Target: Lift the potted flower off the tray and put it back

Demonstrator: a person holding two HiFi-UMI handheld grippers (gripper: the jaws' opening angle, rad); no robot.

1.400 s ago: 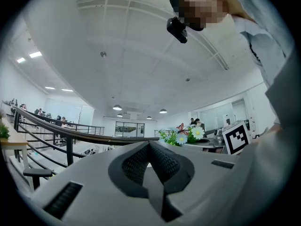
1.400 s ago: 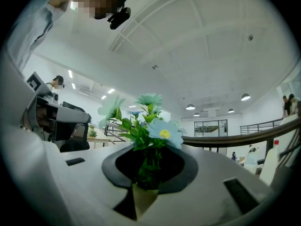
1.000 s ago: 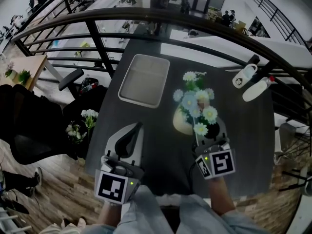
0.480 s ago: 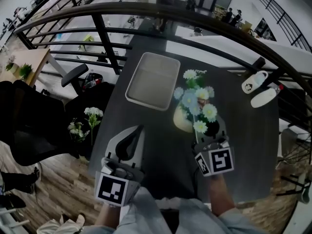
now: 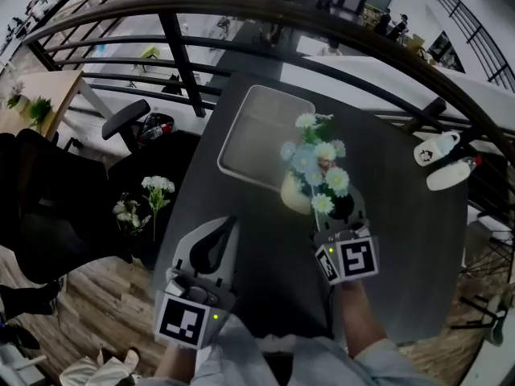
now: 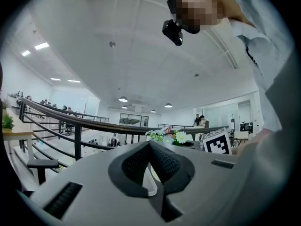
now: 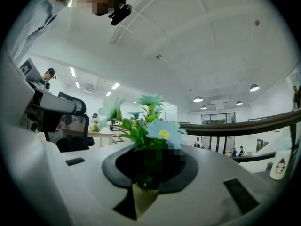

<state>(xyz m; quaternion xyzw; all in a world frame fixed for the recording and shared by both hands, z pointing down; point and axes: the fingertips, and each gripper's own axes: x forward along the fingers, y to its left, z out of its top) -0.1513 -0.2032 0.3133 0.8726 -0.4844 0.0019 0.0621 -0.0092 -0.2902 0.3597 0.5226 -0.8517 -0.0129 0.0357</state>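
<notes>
The potted flower, pale blue and white blooms in a cream pot, is held just off the right near corner of the white tray on the dark table. Its blooms overlap the tray's right rim. My right gripper is shut on the pot from the near side. In the right gripper view the cream pot sits between the jaws of that gripper, with blooms above. My left gripper hangs near the table's left front, shut on nothing. In the left gripper view its tips meet.
Two white bottles lie at the table's far right. A dark railing runs behind the table's far edge. Left of the table, on the floor, are a bunch of white flowers and an office chair.
My right gripper has carried the potted flower left and away, closer to the tray; the blooms now overlap its rim. My left gripper has shifted slightly and stays shut.
</notes>
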